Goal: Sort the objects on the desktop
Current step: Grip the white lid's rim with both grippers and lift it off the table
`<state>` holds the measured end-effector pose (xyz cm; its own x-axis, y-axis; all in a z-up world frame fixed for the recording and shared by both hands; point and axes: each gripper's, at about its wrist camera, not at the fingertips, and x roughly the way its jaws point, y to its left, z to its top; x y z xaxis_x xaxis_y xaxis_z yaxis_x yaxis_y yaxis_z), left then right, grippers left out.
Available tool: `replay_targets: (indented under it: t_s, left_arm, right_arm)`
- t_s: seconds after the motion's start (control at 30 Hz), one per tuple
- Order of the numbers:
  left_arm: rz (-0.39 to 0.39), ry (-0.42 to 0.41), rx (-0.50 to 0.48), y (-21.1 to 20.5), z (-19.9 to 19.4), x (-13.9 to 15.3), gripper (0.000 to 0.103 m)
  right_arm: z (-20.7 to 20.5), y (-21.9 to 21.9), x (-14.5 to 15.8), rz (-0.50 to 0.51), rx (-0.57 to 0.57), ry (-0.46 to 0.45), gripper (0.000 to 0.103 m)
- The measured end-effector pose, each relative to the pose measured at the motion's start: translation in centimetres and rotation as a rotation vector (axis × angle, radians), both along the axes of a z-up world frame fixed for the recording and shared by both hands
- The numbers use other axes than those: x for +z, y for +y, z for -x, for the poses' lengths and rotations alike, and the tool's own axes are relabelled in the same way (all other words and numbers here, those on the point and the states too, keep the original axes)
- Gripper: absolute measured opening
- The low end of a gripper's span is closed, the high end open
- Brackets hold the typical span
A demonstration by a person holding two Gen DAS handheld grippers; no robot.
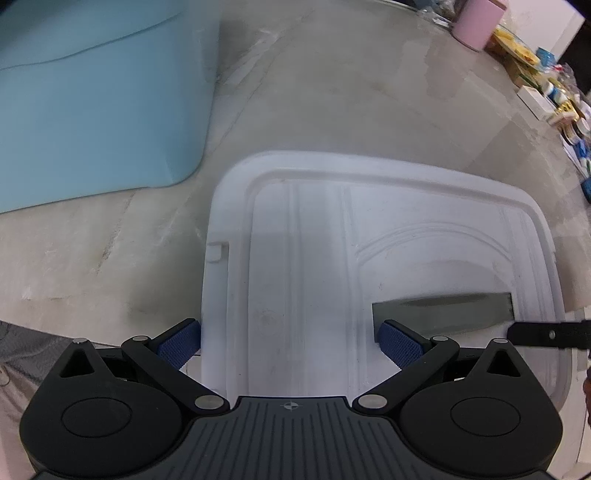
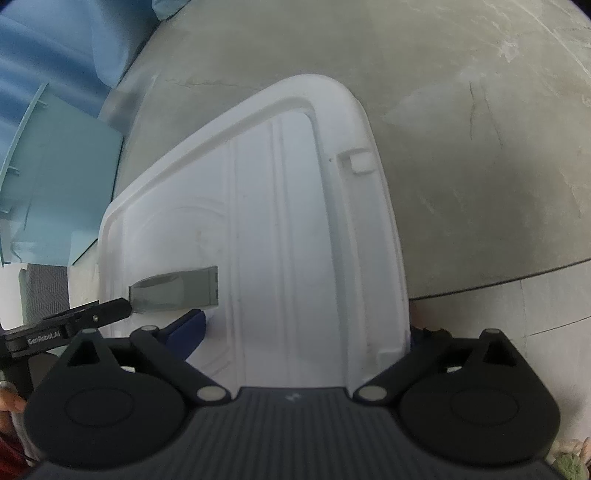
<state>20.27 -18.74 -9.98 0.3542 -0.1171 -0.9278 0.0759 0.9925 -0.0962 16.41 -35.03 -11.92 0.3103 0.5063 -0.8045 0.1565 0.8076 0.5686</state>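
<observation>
White lid (image 1: 314, 258) flat on table (image 1: 332, 110), beside blue bin (image 1: 92, 110); left gripper (image 1: 290, 345) and right gripper (image 2: 306, 332) spread wide, straddling lid edges; clutter (image 1: 535, 74) unsorted; stage unclear.

grey marbled tabletop (image 1: 332, 103), cluttered far edge (image 1: 546, 85), pale tiled floor (image 2: 517, 310)

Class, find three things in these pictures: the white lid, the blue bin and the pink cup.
white lid (image 1: 317, 258), left wrist view, its flat middle panel.
blue bin (image 1: 92, 122), left wrist view, its side wall.
pink cup (image 1: 476, 22), left wrist view, its side.
</observation>
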Motion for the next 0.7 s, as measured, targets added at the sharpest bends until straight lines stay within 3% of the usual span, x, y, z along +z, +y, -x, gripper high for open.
replay_targets:
  t_s: [0.17, 0.33, 0.53, 0.7]
  left_arm:
    - [0.077, 0.010, 0.040, 2.2, 0.7, 0.1, 0.103]
    - [0.203, 0.060, 0.092, 4.8, 1.7, -0.9, 0.103]
    - [0.304, 0.066, 0.051, 4.4, 2.1, -2.8, 0.103]
    - [0.288, 0.045, 0.067, 3.6, 2.2, -3.2, 0.103]
  right_arm:
    - [-0.3, 0.0, 0.1, -0.001, 0.008, 0.009, 0.099]
    - [-0.4, -0.4, 0.0, -0.002, 0.017, 0.009, 0.099]
    - [-0.1, -0.4, 0.0, 0.008, 0.034, 0.002, 0.099]
    - [0.1, -0.4, 0.0, 0.017, 0.048, -0.004, 0.099]
